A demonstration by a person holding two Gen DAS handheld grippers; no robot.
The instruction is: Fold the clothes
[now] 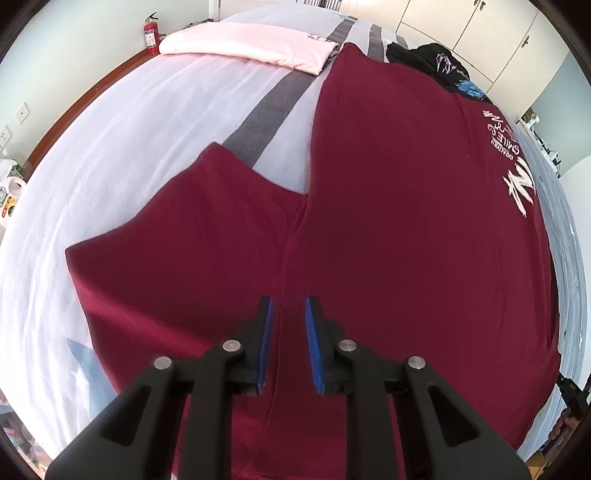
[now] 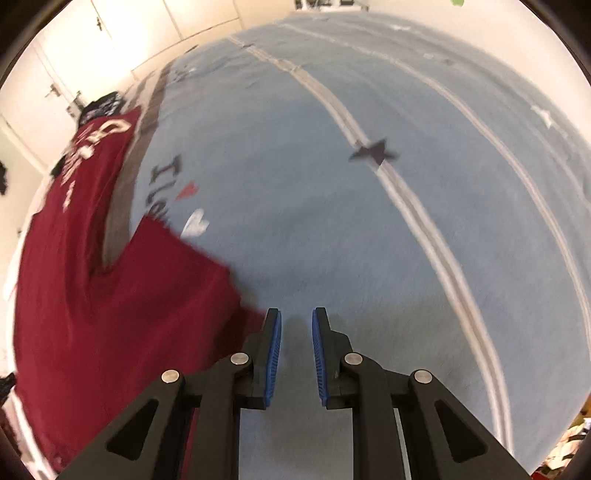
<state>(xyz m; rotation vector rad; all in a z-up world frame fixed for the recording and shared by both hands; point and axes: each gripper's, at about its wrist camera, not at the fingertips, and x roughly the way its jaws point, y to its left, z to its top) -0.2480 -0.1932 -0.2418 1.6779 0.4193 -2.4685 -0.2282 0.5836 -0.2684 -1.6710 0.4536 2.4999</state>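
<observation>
A dark red T-shirt lies spread flat on the bed, with white lettering at its right side and one sleeve stretched out to the left. My left gripper points down over the seam where that sleeve meets the body. Its blue pads stand a little apart and pinch nothing. In the blurred right wrist view the same shirt fills the left side. My right gripper hovers over the blue bed cover just right of the other sleeve's edge, open and empty.
A folded pink garment lies at the far end of the bed, and a crumpled black garment sits beyond the shirt. A red fire extinguisher stands by the wall. White wardrobe doors line the far side.
</observation>
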